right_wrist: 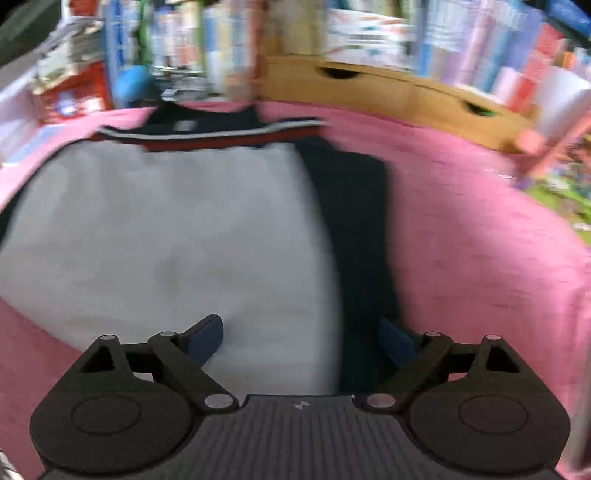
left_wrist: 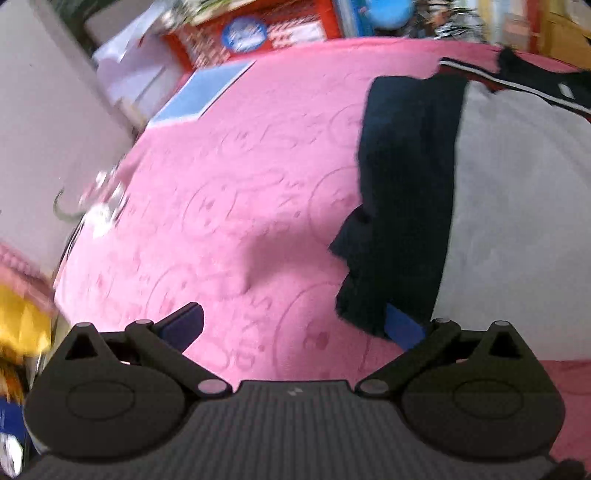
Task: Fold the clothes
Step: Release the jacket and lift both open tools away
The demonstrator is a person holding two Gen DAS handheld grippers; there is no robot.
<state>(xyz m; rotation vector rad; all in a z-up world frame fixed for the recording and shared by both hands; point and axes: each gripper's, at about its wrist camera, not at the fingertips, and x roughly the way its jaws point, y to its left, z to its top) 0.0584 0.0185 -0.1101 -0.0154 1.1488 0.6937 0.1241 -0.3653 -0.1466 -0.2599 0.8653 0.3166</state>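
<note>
A grey shirt (right_wrist: 155, 236) with dark navy sleeves and a red-and-white striped collar band lies flat on the pink blanket (left_wrist: 229, 192), both sleeves folded lengthwise along the grey body. In the right wrist view, the right gripper (right_wrist: 301, 338) hovers over the shirt's lower edge with its fingers (right_wrist: 207, 336) spread wide and holding nothing; one blue pad sits over the grey panel, the other over the navy sleeve (right_wrist: 354, 229) beside it. In the left wrist view, the left gripper (left_wrist: 293, 326) also has its fingers (left_wrist: 186, 323) spread apart and empty, one over bare blanket, the other at the lower end of the shirt's other navy sleeve (left_wrist: 402, 192); whether it touches the cloth cannot be told. Beyond the shirt, past the blanket's far edge, a light blue book (left_wrist: 201, 92) lies near a red crate (left_wrist: 258, 33). Both views are motion-blurred.
</note>
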